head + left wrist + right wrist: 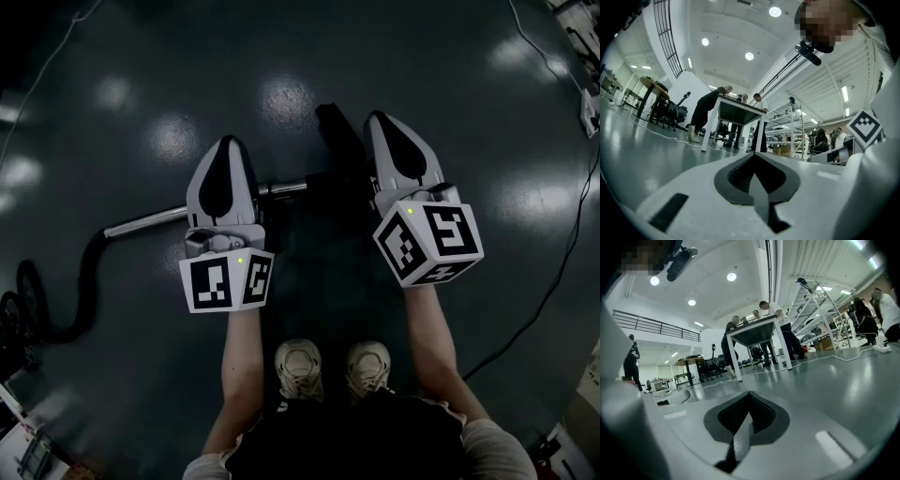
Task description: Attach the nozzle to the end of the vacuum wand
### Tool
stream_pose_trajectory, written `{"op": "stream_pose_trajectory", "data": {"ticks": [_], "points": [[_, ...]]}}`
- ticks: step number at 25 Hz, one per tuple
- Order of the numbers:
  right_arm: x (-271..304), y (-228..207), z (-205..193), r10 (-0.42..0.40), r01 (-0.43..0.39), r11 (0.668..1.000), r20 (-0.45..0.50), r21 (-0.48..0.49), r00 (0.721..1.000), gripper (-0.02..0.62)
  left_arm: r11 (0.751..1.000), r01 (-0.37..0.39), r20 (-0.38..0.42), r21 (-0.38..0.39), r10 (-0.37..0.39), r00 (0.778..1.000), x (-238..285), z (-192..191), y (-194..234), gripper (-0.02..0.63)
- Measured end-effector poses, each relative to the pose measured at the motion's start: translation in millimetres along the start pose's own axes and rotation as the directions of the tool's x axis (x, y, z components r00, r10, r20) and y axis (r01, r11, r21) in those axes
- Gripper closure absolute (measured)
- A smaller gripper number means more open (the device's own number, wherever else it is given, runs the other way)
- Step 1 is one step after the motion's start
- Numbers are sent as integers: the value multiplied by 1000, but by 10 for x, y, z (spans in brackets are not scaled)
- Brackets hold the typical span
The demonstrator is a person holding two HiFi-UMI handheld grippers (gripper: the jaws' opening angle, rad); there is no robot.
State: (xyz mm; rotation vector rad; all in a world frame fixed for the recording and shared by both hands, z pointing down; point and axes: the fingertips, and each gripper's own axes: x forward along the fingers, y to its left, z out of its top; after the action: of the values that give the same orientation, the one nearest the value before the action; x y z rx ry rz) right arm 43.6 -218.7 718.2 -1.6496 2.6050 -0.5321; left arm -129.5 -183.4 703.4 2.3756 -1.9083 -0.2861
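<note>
The vacuum wand (173, 217) is a metal tube lying on the dark floor, with a black hose (84, 281) curling off its left end. Its right end reaches the black nozzle (337, 141); the dim light hides whether the two are joined. My left gripper (228, 145) hovers over the wand's right part, shut and holding nothing. My right gripper (378, 119) hangs beside the nozzle and partly over it, also shut with nothing in it. Both point away from me. In the left gripper view my left gripper (754, 157) shows only its closed jaws, and the right gripper view shows the same of my right gripper (749, 394).
The vacuum's wheeled body (14, 309) sits at the left edge. A black cable (562, 262) runs along the right and a white cable (47, 66) crosses the top left. My shoes (300, 366) stand below the grippers. Farther off, people lean on a table (754, 331) near chairs and racks.
</note>
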Motion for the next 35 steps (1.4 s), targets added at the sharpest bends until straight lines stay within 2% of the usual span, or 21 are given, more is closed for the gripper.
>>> {"op": "stream_pose_trajectory", "data": {"ticks": [2, 4, 7, 10, 14, 17, 19, 21, 23, 25, 35], "points": [[106, -13, 45, 1, -1, 1000, -13, 14, 1000, 588, 1000, -11, 5, -20, 11, 1000, 82, 30, 59, 603], [184, 48, 300, 11, -10, 1000, -35, 19, 999, 588, 999, -14, 11, -38, 14, 1000, 202, 283, 46, 603], [191, 330, 1213, 22, -23, 1000, -54, -20, 998, 588, 1000, -3, 9, -26, 3, 1000, 440, 1177, -110, 603], [-3, 821, 2533, 22, -24, 999, -57, -37, 998, 588, 1000, -3, 22, -17, 3, 1000, 574, 2589, -334, 603], [-485, 1589, 4607, 13, -14, 999, -51, -29, 999, 588, 1000, -18, 45, -23, 19, 999, 683, 4904, -712, 603], [-1104, 2209, 6085, 6, -8, 999, -55, -37, 998, 588, 999, -28, 26, -25, 29, 999, 523, 6570, -1142, 603], [-1568, 2593, 6814, 2, -6, 999, -68, -45, 998, 588, 999, -32, -5, -30, 32, 999, 279, 7424, -1444, 603], [-1948, 2882, 7325, 18, -21, 999, -63, -46, 998, 588, 999, -20, -8, -38, 19, 1000, 57, 8035, -1713, 603], [-2241, 3085, 7617, 56, -57, 998, -33, -39, 998, 588, 999, 8, 22, -47, -7, 1000, -128, 8405, -1920, 603], [-2459, 3229, 7714, 87, -87, 995, -10, -38, 996, 588, 999, 26, 51, -45, -24, 998, -292, 8593, -2045, 603], [-3019, 3519, 7746, 144, -142, 986, 22, -89, 989, 588, 998, 51, 117, 30, -55, 992, -727, 8927, -2393, 603]]}}
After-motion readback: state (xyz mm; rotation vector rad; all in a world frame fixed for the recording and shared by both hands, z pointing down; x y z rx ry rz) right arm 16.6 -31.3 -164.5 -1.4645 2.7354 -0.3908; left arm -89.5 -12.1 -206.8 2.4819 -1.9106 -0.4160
